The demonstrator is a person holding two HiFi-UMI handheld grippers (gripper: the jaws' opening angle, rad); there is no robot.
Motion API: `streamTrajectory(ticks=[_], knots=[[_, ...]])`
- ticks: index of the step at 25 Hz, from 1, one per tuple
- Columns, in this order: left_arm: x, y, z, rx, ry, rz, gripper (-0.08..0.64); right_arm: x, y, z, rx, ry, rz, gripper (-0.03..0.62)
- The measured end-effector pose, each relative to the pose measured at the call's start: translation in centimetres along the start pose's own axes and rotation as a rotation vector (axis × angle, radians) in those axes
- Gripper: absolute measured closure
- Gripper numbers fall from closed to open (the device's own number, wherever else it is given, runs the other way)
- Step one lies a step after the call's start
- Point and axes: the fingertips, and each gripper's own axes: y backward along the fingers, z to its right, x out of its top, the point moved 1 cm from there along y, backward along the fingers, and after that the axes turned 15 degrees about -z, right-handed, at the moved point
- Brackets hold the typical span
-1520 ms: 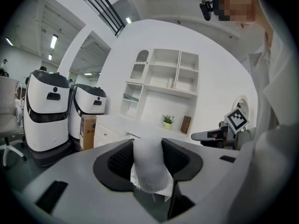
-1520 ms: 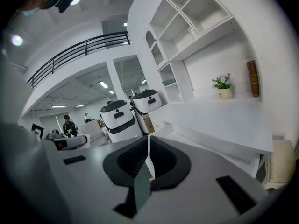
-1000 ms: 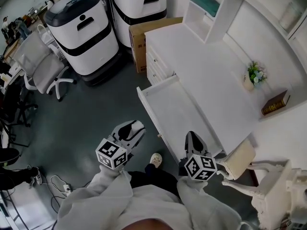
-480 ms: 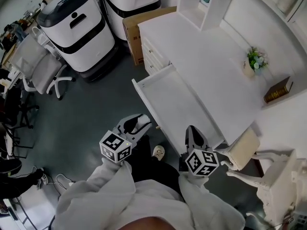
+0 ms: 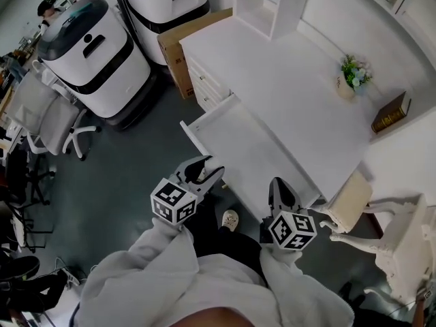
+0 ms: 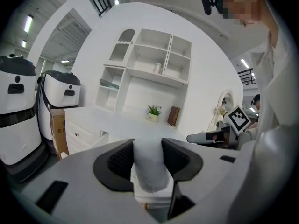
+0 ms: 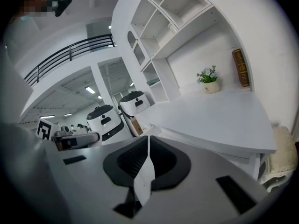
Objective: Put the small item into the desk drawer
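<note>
left hand-held gripper (image 6: 148, 146) pinches a fuzzy, white, rounded item (image 6: 149, 174).

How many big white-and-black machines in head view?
2. One machine at upper left near the office chair; the other machine at top, beside the cardboard box. More may lie out of frame.

The left claw (image 5: 208, 169) has moved closer to the drawer (image 5: 238, 142).

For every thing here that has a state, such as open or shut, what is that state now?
White desk drawer: pulled open.
Small white side drawers: shut.
Left gripper: shut on small white soft-looking item.
Right gripper: shut on thin white slip.
Brown hardcover book: closed, standing upright.
</note>
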Motion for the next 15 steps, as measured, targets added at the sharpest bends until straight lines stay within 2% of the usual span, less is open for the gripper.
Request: streamTrajectory(ticks=[5, 15], knots=[[2.0, -1.9, -2.6, -0.024, -0.018, -0.008, 0.371, 0.7, -1.2, 0.0, -0.032, -0.037, 0.011, 0.554], [3.3, -7.3, -7.6, -0.015, -0.060, -0.127, 0.371, -0.1, -3.5, 0.6, -0.097, -0.095, -0.015, 0.554]])
